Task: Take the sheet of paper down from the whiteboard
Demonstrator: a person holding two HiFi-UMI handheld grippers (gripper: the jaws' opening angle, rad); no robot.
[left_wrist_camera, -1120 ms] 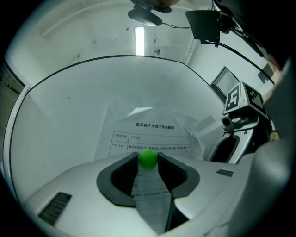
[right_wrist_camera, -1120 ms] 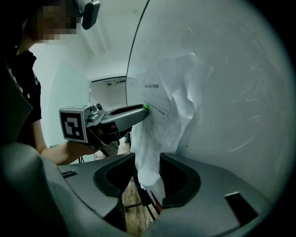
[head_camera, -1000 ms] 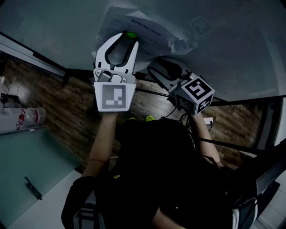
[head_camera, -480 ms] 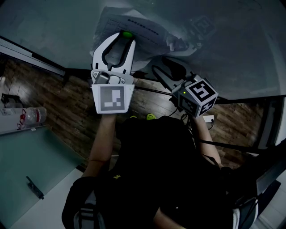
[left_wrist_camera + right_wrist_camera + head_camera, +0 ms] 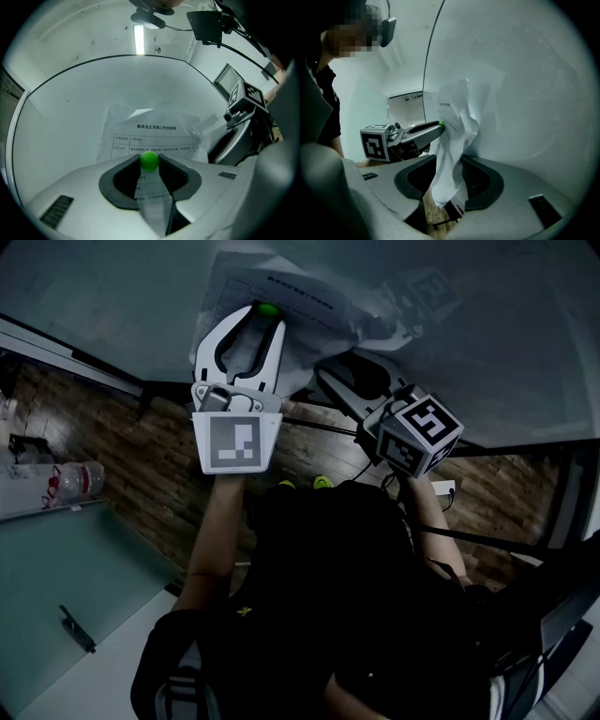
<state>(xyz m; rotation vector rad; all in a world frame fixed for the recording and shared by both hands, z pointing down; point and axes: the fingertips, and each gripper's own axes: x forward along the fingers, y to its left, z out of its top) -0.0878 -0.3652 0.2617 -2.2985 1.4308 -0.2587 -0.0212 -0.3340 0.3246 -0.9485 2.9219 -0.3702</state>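
L gripper (image 5: 150, 159) jaws just closed onto green magnet (image 5: 150, 161) on sheet of paper (image 5: 154, 133), whiteboard (image 5: 61, 122). R gripper (image 5: 450, 159) pinches the sheet's crumpled right edge.

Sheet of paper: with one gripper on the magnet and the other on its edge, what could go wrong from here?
The right gripper pinches the sheet of paper at a crumpled edge; pulling while the green magnet pins it could tear it. The left gripper has just been closing its jaws on that round magnet; it might squirt out and drop.
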